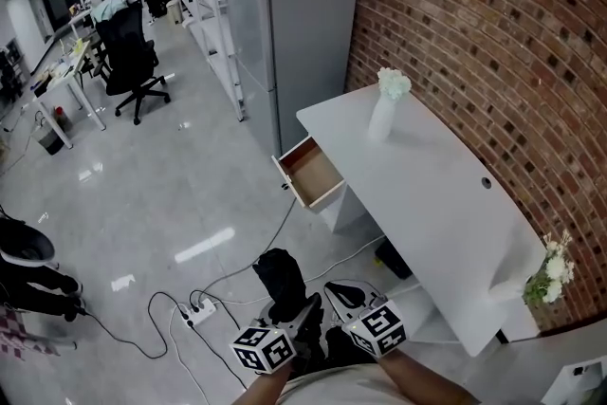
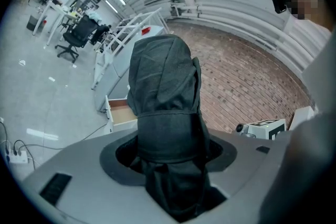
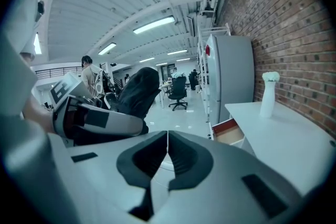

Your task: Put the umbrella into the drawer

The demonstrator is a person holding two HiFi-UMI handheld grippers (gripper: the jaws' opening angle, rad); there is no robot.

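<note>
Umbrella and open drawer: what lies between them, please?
In the head view, only shiny floor lies between the umbrella and the drawer, with a thin cable running across it.

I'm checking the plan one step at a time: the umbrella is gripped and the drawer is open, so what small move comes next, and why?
Probably carry the umbrella forward toward the drawer. The left hand-held gripper grips it firmly, and the drawer stands pulled out at the desk's far end, well ahead of both grippers.
</note>
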